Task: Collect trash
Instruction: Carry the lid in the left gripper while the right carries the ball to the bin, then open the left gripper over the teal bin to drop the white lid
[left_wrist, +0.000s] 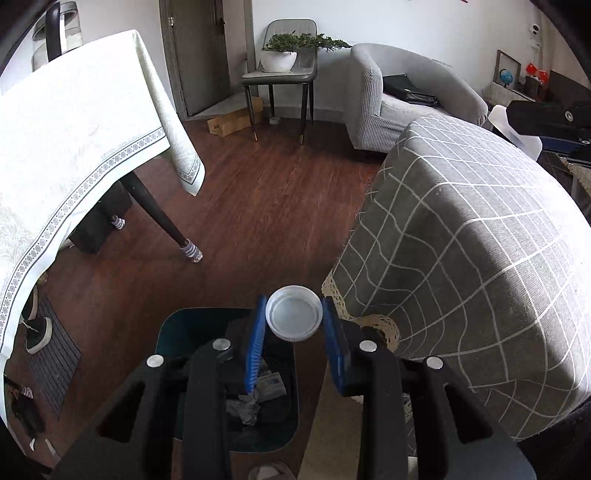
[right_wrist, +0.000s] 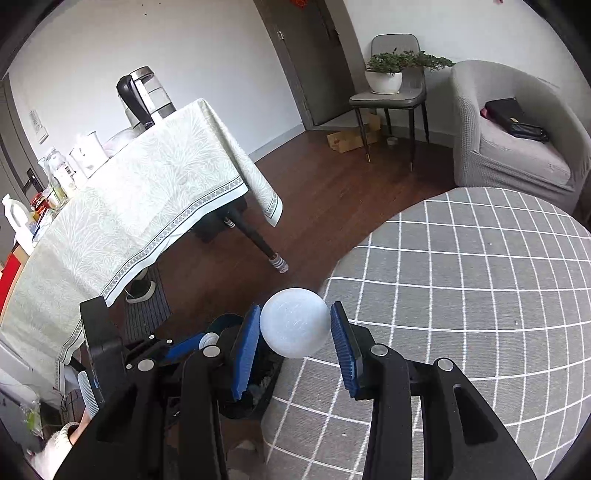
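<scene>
Left hand-held gripper (left_wrist: 294, 319) pinching a white plastic lid (left_wrist: 294, 313) across its ribbed rim, right over the dark trash bin (left_wrist: 177, 332). Light, stiff, a bit slick, so edge grip looks right. Right hand-held gripper (right_wrist: 294, 328) clamped on a frosted white ball (right_wrist: 295, 322) at its widest part; probably light, roll-prone. Beyond, grid-patterned bed (right_wrist: 461, 277).

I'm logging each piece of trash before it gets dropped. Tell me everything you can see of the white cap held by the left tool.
The white cap is a round, shallow plastic lid with a ribbed outer rim and a smooth, empty inside. Its open side faces the left wrist camera, tilted slightly. The left tool is shut on it, one blue pad pressing each side of the rim. It hangs in the air above the dark trash bin, beside the grid-patterned grey cushion, touching nothing but the pads.
</scene>
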